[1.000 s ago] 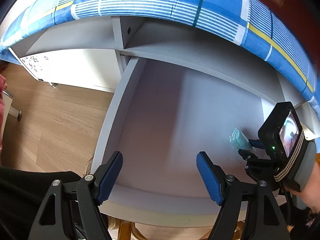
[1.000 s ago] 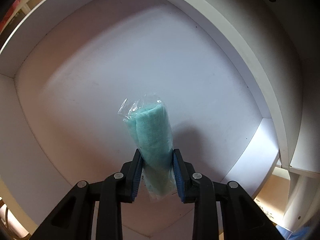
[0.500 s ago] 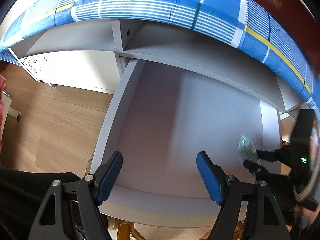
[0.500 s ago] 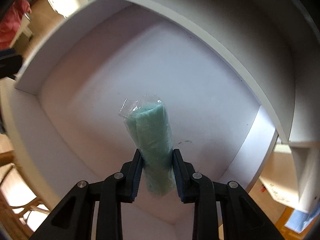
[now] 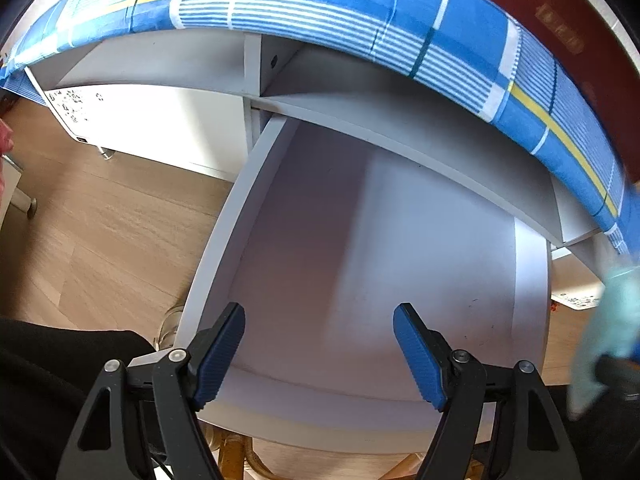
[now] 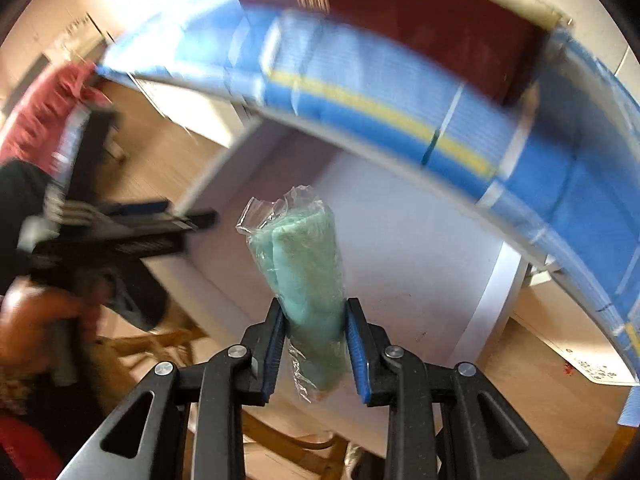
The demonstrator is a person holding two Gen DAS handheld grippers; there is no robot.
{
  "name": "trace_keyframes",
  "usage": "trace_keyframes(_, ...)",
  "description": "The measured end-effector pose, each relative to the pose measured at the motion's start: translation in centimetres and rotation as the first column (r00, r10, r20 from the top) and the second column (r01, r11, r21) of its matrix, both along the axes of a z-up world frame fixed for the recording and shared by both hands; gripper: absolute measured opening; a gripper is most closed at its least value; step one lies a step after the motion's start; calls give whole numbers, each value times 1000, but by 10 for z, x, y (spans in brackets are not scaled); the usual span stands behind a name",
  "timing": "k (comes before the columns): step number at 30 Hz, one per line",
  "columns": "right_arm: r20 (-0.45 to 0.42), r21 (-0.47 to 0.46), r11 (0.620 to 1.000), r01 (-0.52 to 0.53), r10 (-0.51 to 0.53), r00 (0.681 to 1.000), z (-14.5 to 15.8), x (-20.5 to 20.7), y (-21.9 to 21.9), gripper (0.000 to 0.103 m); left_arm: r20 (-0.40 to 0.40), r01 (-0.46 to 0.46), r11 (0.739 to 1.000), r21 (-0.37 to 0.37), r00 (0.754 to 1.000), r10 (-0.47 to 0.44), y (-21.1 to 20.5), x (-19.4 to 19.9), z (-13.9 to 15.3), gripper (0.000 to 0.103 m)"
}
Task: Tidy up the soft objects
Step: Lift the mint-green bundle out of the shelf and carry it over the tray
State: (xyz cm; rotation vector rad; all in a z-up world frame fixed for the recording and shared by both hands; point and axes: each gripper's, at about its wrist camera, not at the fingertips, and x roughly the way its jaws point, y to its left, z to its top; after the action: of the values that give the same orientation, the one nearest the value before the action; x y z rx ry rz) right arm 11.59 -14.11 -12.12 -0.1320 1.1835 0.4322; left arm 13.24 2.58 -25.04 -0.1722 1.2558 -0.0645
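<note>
Green cloth roll (image 6: pixel 310 280) in clear plastic wrap stands upright between the right gripper's (image 6: pixel 314 346) jaws, clamped at its lower half, above the white drawer (image 6: pixel 404 240). Left gripper (image 5: pixel 320 354) jaws spread wide, holding nothing, over the drawer's front edge. Blue checked cloth (image 5: pixel 360 16) overhangs above.

Bright daylight; right wrist view heavily motion-blurred.

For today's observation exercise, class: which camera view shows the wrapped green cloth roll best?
The right wrist view. There the green cloth roll stands sharp and central in its clear wrapper, clamped between the right gripper fingers. The left wrist view catches it only as a blurred pale green smear at the right edge, beside the open left gripper.
</note>
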Motion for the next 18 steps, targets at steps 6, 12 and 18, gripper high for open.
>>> trace_keyframes(6, 101, 112, 993, 32, -43, 994, 72, -1, -26, 29, 3, 15, 1000, -23, 1000, -15, -4, -1, 6, 78)
trace_keyframes(12, 248, 66, 994, 84, -98, 964, 127, 34, -44, 29, 26, 34, 999, -33, 999, -33, -9, -2, 15, 80)
trace_keyframes(18, 210, -48, 992, 117, -105, 972, 130, 90, -40, 29, 57, 58, 998, -38, 997, -56, -14, -6, 25, 85)
